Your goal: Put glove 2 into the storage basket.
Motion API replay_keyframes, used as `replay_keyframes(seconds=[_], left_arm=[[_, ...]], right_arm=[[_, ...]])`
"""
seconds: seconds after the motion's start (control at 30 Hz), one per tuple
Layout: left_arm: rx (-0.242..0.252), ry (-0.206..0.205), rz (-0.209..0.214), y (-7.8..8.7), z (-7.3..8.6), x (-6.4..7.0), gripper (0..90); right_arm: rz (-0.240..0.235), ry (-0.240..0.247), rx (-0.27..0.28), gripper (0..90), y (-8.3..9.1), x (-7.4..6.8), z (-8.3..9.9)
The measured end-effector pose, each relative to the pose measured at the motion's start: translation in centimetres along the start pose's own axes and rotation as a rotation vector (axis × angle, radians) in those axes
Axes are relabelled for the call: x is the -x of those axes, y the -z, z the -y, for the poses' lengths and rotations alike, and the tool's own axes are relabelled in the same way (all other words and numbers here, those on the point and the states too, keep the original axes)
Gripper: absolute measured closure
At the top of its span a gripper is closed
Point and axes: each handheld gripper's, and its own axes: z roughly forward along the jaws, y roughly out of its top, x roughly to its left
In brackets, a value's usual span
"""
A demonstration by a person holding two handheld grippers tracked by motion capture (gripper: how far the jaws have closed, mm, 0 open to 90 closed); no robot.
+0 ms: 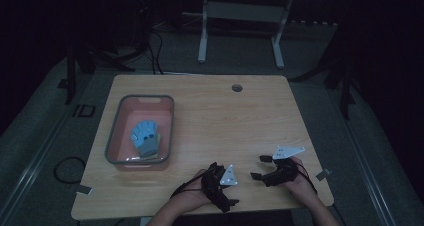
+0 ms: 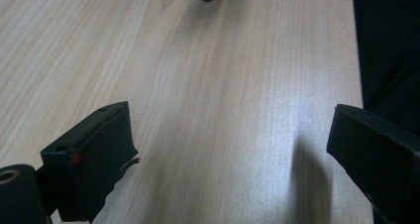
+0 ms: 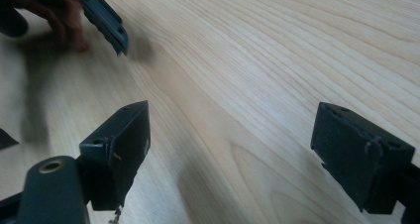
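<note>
At the table's near edge, a person's hands hold both grippers over bare wood. My left gripper (image 1: 225, 183) is open; in the left gripper view (image 2: 230, 122) its black jaws stand wide apart with nothing between them. My right gripper (image 1: 259, 167) lies just to its right and is also open, with only wood grain between its jaws in the right gripper view (image 3: 230, 122). A pink basin with a grey rim (image 1: 145, 98) sits at the table's left. Inside it lies a blue and grey glove-like item (image 1: 146, 137), well away from both grippers.
The wooden table (image 1: 225, 121) has a round cable hole (image 1: 237, 88) near its far edge. A white desk frame (image 1: 240, 16) stands on the dark floor behind. The left gripper's jaw (image 3: 106, 23) and a hand (image 3: 64, 26) appear at the top left of the right gripper view.
</note>
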Motion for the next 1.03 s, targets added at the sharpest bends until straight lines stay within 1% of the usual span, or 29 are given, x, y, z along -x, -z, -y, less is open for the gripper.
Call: replay_keyframes(seconds=[0.1,0.2,0.27,0.37,0.57,0.77,0.83,1.03], left_arm=[[0.022,0.005,-0.008,0.22,0.2,0.1,4.5],[0.025,0.007,-0.018,0.29,0.43,0.09,4.5],[0.03,0.004,-0.016,0.29,0.53,0.1,4.5],[0.043,0.011,-0.016,0.33,0.56,0.07,4.6],[0.038,0.001,-0.022,0.29,0.65,0.05,4.6],[0.04,0.001,-0.025,0.3,0.66,0.05,4.6],[0.042,0.007,-0.021,0.33,0.69,-0.01,4.6],[0.042,0.006,-0.016,0.3,0.69,-0.01,4.6]], right_arm=[[0.005,0.005,-0.004,15.5,-0.11,0.08,0.11],[0.011,0.008,-0.003,15.4,-0.16,0.13,0.13],[0.011,0.007,0.0,15.3,-0.14,0.2,0.14],[0.016,0.005,0.001,15.4,-0.11,0.28,0.14],[0.02,0.005,0.002,15.4,-0.15,0.38,0.18],[0.021,0.001,-0.002,15.4,-0.2,0.4,0.16],[0.022,0.005,-0.005,15.4,-0.24,0.35,0.15],[0.023,0.007,-0.011,15.4,-0.27,0.34,0.14]])
